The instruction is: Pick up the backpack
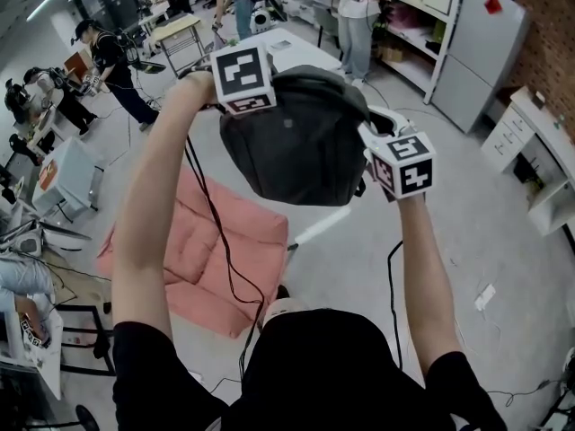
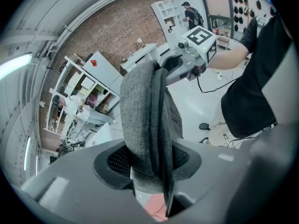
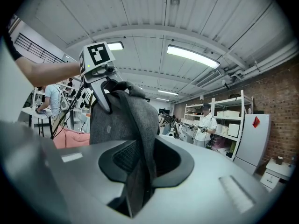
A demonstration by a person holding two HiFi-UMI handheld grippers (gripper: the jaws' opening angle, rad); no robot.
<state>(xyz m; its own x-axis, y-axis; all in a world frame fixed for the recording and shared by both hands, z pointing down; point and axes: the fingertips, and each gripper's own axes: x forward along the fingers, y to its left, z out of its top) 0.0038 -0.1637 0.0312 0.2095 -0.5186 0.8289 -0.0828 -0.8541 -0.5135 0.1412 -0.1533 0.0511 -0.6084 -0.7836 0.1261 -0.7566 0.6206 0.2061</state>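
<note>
A dark grey backpack (image 1: pixel 301 142) hangs in the air between my two grippers, well above the floor. My left gripper (image 1: pixel 232 97) is shut on its upper left edge; in the left gripper view the grey fabric with its zip (image 2: pixel 152 139) is pinched between the pads. My right gripper (image 1: pixel 373 146) is shut on the bag's right side; in the right gripper view a grey fold (image 3: pixel 140 139) runs down between its jaws. Each gripper shows in the other's view: the right gripper (image 2: pixel 184 62) beyond the bag, and the left gripper (image 3: pixel 105 85) at the bag's far end.
A pink cushion (image 1: pixel 211 245) lies on the grey floor under the bag. A cable (image 1: pixel 225 250) trails across it. A white table (image 1: pixel 287 48) stands beyond the bag, shelves and a grey cabinet (image 1: pixel 476 48) at the right. People work at benches at the back left.
</note>
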